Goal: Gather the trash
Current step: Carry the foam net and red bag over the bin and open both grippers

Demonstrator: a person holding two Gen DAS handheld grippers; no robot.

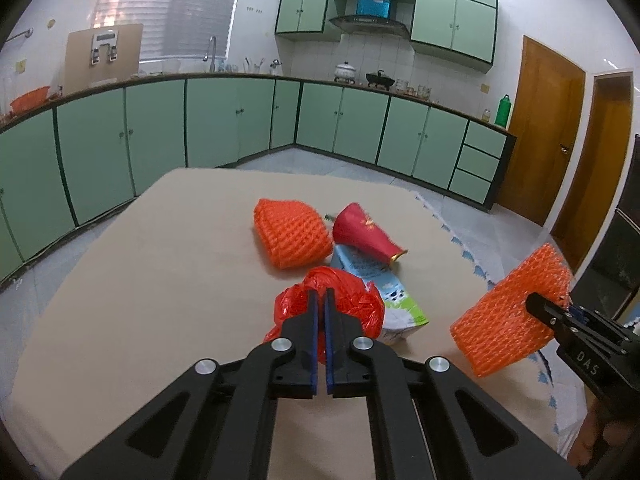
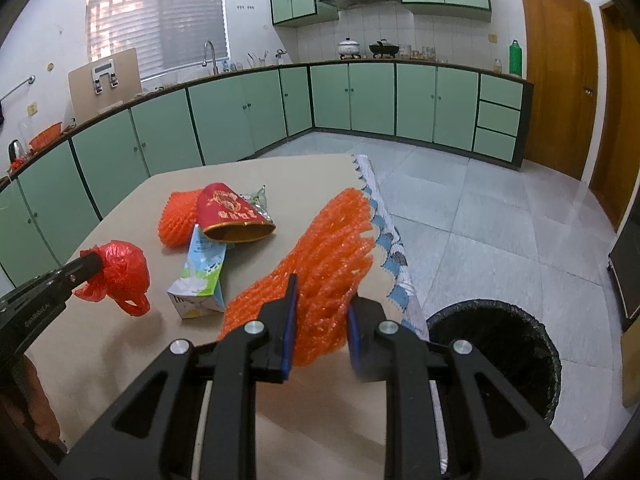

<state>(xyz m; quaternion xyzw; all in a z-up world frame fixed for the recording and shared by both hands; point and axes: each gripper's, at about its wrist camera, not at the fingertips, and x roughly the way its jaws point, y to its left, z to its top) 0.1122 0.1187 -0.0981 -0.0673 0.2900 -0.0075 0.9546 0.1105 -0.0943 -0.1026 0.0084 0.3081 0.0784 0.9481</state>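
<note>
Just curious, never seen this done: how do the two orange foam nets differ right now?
The held foam net is pinched in the right gripper, lifted off the table; the other foam net lies untouched on it. The held one is squeezed flat, the other puffed. Both are orange mesh.

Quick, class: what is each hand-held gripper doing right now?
Left hand-held gripper: closed on the red plastic bag.
Right hand-held gripper: closed on the orange foam net.
</note>
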